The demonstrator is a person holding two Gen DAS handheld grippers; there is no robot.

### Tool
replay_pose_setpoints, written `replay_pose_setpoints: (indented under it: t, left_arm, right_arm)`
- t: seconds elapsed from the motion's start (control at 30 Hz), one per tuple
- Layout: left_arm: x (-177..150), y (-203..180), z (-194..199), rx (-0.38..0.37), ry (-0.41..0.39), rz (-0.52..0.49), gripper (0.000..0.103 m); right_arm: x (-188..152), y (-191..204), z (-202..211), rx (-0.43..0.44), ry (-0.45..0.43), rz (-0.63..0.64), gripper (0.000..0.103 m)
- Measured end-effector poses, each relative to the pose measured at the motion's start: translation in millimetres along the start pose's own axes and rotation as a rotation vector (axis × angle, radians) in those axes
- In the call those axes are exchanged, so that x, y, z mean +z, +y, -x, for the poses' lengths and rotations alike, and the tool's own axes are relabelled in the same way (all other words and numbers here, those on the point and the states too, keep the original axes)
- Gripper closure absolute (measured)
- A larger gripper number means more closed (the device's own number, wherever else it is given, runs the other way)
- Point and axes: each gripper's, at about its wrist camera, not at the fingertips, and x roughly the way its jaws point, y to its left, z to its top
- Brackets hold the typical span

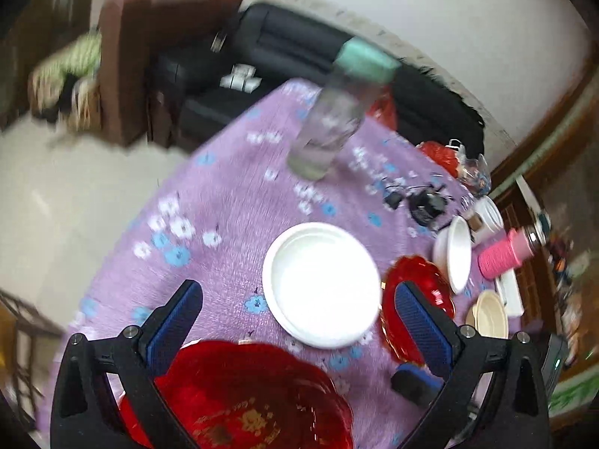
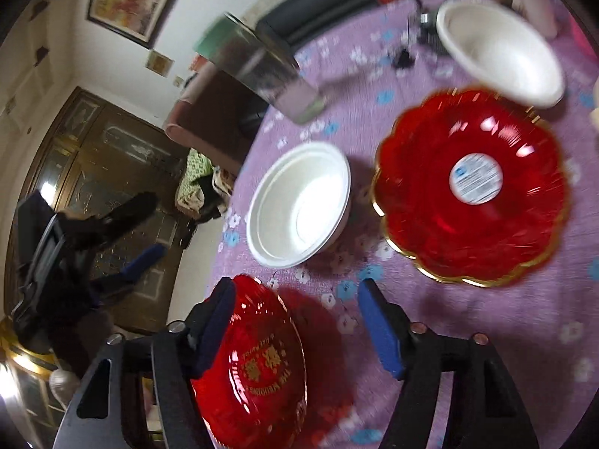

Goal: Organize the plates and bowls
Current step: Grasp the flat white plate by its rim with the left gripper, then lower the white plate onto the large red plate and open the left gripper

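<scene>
Hovering over the purple cloth (image 1: pixel 232 194), the left gripper (image 1: pixel 299 305) is spreading its 2 fingers wide with nothing between them. A white bowl (image 1: pixel 322 284) is sitting on the cloth ahead of that gap, and a red plate with gold lettering (image 1: pixel 239 400) is lying below it, nearest the camera. A second red plate (image 1: pixel 419 280) is showing partly behind the right-hand finger, with another white bowl (image 1: pixel 455 258) tilted just beyond it and a cream bowl (image 1: pixel 490 314) near the table edge.

The right gripper (image 2: pixel 295 321) is also standing open, empty, above the lettered red plate (image 2: pixel 254 366) (its left finger is overlapping the plate's rim, though contact cannot be told). The white bowl (image 2: pixel 299 205) is lying ahead, the gold-rimmed red plate (image 2: pixel 471 194) beside it to the right, apart from it. A clear bottle (image 1: pixel 333 116) is standing farther back.
</scene>
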Motion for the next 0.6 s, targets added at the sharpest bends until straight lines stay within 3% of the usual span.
replay_pose_setpoints:
  t: [0.1, 0.2, 0.33, 0.4, 0.47, 0.6]
  left_arm:
    - [8, 20, -32, -0.017, 0.058, 0.08, 0.002]
    - [12, 30, -62, -0.037, 0.127, 0.131, 0.011]
    - [16, 29, -84, -0.004, 0.155, 0.125, 0.011]
    - [18, 27, -92, 0.004, 0.164, 0.111, 0.013]
    - [20, 23, -102, 0.012, 0.183, 0.088, 0.017]
    - [19, 17, -119, -0.005, 0.238, 0.064, 0.038]
  right_arm:
    - [10, -2, -23, -0.03, 0.023, -0.022, 0.034]
    - [19, -3, -40, -0.069, 0.023, -0.026, 0.035]
    - [27, -5, -57, -0.115, 0.022, -0.032, 0.036]
    - [29, -8, -64, -0.123, 0.02, -0.03, 0.041]
    - [31, -5, -67, -0.132, 0.011, -0.014, 0.042]
    - [32, -2, -72, -0.159, -0.005, 0.002, 0.047]
